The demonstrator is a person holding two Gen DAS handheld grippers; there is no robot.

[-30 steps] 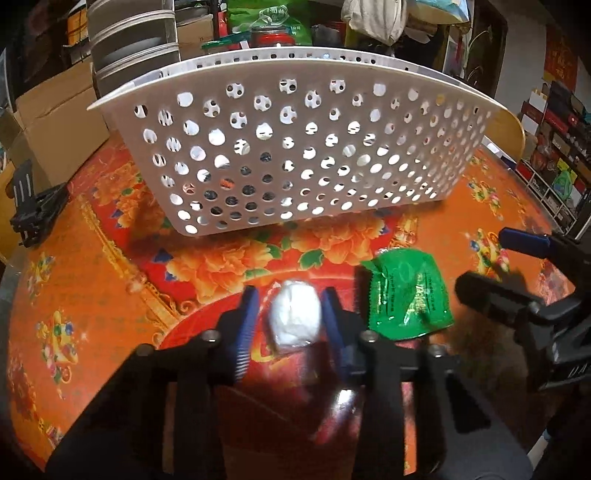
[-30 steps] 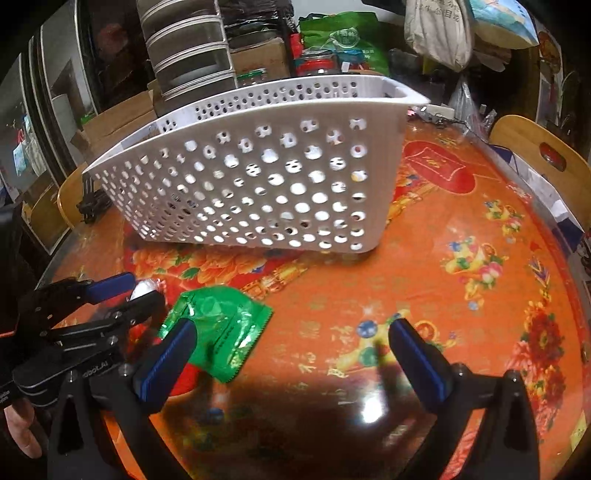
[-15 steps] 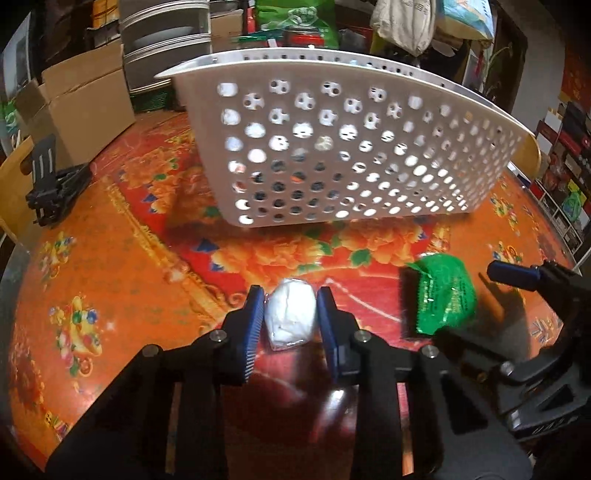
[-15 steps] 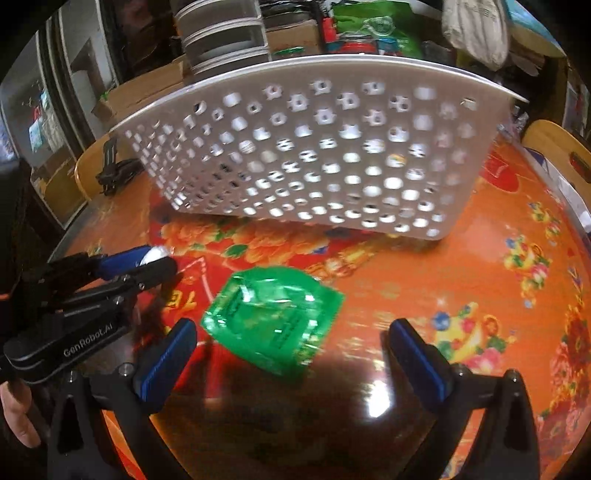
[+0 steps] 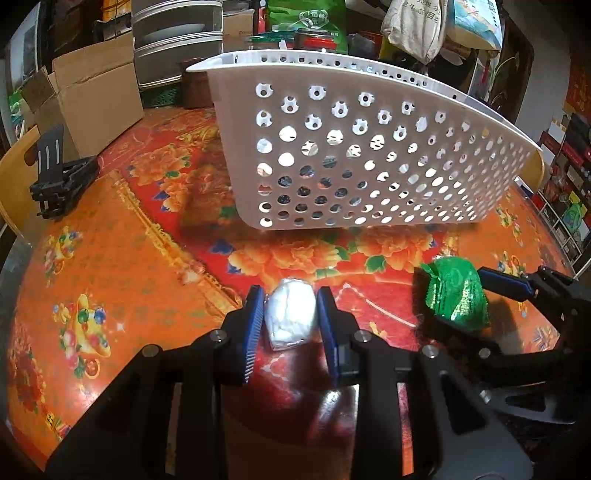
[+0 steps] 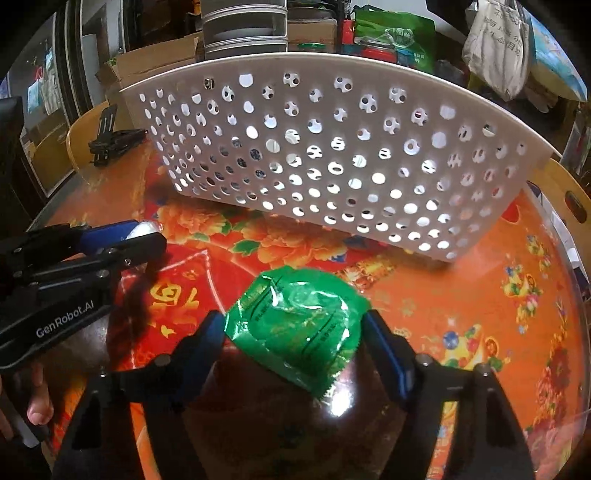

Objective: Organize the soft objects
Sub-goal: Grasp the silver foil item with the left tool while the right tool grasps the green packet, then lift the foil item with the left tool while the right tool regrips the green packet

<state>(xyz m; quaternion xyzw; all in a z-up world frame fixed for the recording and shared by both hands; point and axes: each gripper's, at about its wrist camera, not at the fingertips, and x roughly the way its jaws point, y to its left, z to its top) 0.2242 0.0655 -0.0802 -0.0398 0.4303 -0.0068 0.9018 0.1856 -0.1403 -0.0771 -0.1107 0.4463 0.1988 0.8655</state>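
Observation:
My left gripper (image 5: 290, 325) is shut on a small white soft packet (image 5: 291, 317), low over the red and orange floral tablecloth (image 5: 110, 258). My right gripper (image 6: 295, 343) has its blue pads against both sides of a green foil pouch (image 6: 295, 328); the same pouch (image 5: 456, 295) shows at the right of the left wrist view. A white perforated plastic basket (image 5: 369, 162) stands on the table just beyond both packets, also seen in the right wrist view (image 6: 332, 155). The left gripper (image 6: 110, 240) shows at the left of the right wrist view.
A black folded stand (image 5: 59, 181) lies at the table's left edge. Cardboard boxes (image 5: 92, 92), metal steamer tins (image 5: 177, 40) and green bags (image 6: 395, 33) crowd the back behind the basket. A wooden chair back (image 6: 569, 199) stands at the right.
The right gripper moved over the green pouch and closed its fingers onto its sides. The left gripper kept hold of the white packet and shifted left relative to the basket.

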